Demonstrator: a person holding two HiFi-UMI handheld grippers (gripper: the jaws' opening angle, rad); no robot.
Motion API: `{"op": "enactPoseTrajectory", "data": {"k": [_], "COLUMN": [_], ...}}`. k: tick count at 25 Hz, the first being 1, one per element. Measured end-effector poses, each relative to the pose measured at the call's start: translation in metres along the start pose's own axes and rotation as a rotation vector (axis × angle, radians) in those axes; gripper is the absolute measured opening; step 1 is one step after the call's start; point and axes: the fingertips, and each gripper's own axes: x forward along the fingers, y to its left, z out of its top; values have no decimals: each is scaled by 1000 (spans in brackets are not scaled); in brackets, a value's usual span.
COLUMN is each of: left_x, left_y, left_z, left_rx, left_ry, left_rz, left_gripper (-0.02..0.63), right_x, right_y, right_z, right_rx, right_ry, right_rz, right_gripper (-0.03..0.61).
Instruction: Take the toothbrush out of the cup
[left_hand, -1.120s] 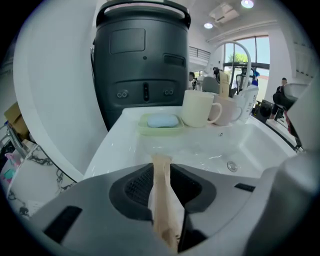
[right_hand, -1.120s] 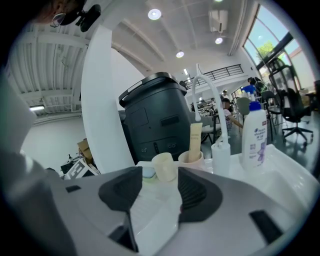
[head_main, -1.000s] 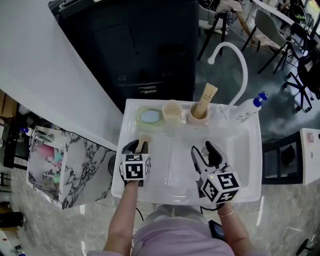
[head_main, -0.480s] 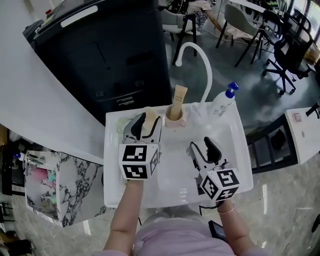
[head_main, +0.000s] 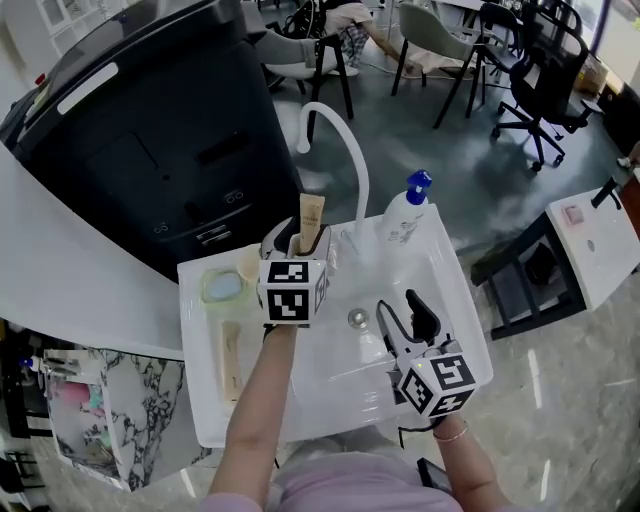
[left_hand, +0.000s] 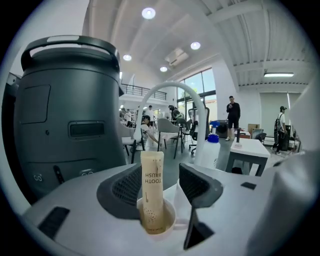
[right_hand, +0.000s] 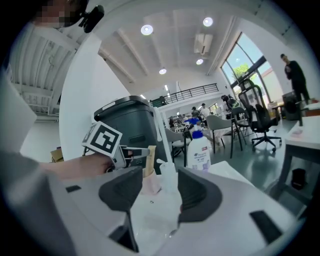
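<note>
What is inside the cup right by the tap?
A tall tan toothbrush pack stands upright in the cup. The cup's wall hides the pack's bottom end, and the pack covers the brush itself, so no bristles can be seen.

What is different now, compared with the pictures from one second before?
The left gripper went from the sink's left ledge to the back, where the toothbrush packet stands in the cup between its jaws; they have just been opening and do not press it. The right gripper remains open over the sink.
</note>
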Motion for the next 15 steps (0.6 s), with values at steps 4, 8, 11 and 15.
{"op": "enactPoseTrajectory", "data": {"k": [4, 8, 11, 15], "left_x": [22, 33, 39, 42], "left_y": [8, 15, 20, 23], "left_z": [-18, -26, -28, -30], "left_rx": [-25, -35, -28, -22], "left_ry": [48, 75, 89, 90], "left_rz": [35, 74, 95, 108], "left_gripper": [219, 218, 209, 144], "right_x": [4, 8, 11, 15], "right_y": [-13, -20, -23, -22], "right_z": [-6, -9, -10, -11], "right_rx": [11, 26, 31, 35], "right_ry": [9, 18, 21, 25], "right_rz": [-17, -28, -30, -26], "right_gripper": [227, 227, 225, 224]}}
